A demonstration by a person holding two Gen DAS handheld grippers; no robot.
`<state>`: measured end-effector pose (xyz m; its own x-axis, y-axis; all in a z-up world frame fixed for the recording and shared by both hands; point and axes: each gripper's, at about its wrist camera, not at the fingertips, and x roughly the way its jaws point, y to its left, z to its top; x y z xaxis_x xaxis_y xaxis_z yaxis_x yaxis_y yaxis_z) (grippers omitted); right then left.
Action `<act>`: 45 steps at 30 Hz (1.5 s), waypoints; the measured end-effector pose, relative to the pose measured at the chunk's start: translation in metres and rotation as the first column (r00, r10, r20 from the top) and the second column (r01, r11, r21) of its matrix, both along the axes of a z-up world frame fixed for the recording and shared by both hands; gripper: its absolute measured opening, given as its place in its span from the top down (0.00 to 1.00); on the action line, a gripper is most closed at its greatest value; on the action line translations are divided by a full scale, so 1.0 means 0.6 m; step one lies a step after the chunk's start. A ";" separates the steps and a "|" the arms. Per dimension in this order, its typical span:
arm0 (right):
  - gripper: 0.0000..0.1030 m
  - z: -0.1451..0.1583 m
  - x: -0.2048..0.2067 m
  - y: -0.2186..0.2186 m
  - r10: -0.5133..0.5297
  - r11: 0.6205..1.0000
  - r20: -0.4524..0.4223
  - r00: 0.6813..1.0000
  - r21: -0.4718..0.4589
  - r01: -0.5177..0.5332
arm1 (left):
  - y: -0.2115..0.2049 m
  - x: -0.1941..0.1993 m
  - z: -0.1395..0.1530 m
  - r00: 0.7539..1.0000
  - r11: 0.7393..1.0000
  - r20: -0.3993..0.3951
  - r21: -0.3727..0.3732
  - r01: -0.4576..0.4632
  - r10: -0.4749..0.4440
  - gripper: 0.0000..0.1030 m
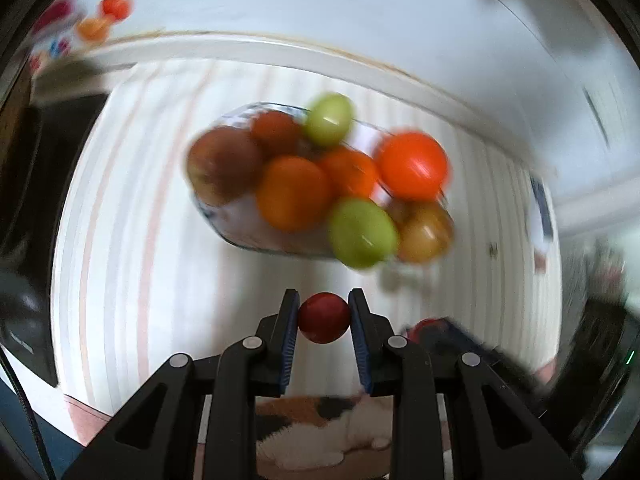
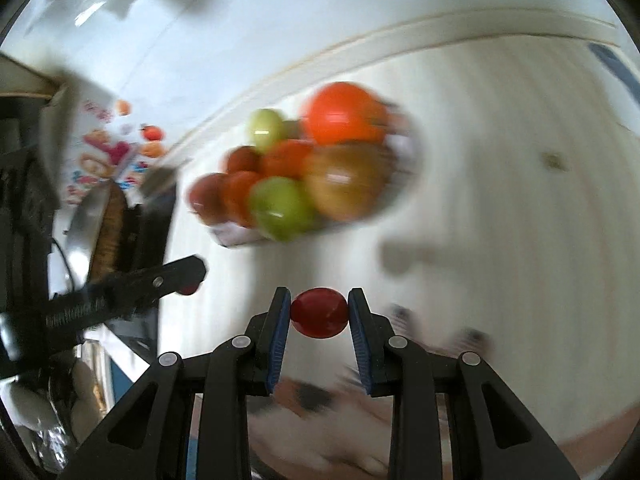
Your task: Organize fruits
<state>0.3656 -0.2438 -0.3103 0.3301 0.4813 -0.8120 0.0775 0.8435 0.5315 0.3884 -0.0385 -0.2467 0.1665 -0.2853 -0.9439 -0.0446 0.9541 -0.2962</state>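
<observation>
A glass bowl (image 1: 240, 236) piled with several fruits stands on the white striped table; it also shows in the right wrist view (image 2: 404, 168). It holds a green fruit (image 1: 362, 232), an orange fruit (image 1: 294, 192) and a bright red-orange one (image 1: 414, 164). My left gripper (image 1: 324, 316) is shut on a small dark red fruit (image 1: 324, 318), held above the table short of the bowl. My right gripper (image 2: 319, 312) is shut on another small dark red fruit (image 2: 319, 313). The left gripper's fingers (image 2: 168, 278) show at the left of the right wrist view. Both views are blurred.
A colourful printed box (image 2: 104, 156) and dark appliances stand at the table's left. A wall (image 1: 360, 8) runs behind the table. A calico cat (image 1: 320, 424) lies below the table's near edge. A dark object (image 1: 456, 340) sits at the right front.
</observation>
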 end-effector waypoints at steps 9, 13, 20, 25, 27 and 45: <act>0.69 -0.037 0.065 0.126 0.035 0.999 0.069 0.997 -0.019 -0.034 | 0.068 0.062 -0.069 0.989 0.982 -0.099 -0.137 -0.127 0.114 0.78; 0.69 -0.060 0.075 0.138 0.019 0.999 0.066 0.998 -0.048 -0.016 | 0.070 0.074 -0.089 0.985 0.978 -0.124 -0.156 -0.142 0.123 0.78; 0.69 -0.065 0.076 0.160 0.014 0.993 0.116 0.993 -0.120 0.000 | 0.066 0.086 -0.101 0.987 0.981 -0.121 -0.147 -0.126 0.109 0.78; 0.68 -0.076 0.079 0.172 0.011 0.992 0.139 0.990 -0.129 0.007 | 0.059 0.093 -0.103 0.988 0.986 -0.120 -0.121 -0.111 0.097 0.77; 0.65 -0.075 0.079 0.176 0.013 0.989 0.147 0.989 -0.146 0.008 | 0.055 0.093 -0.101 0.990 0.990 -0.112 -0.101 -0.097 0.086 0.75; 0.15 -0.032 0.035 0.153 -0.006 0.990 0.113 0.994 -0.140 0.022 | 0.122 0.029 -0.043 0.995 0.992 -0.011 0.082 -0.095 0.096 0.25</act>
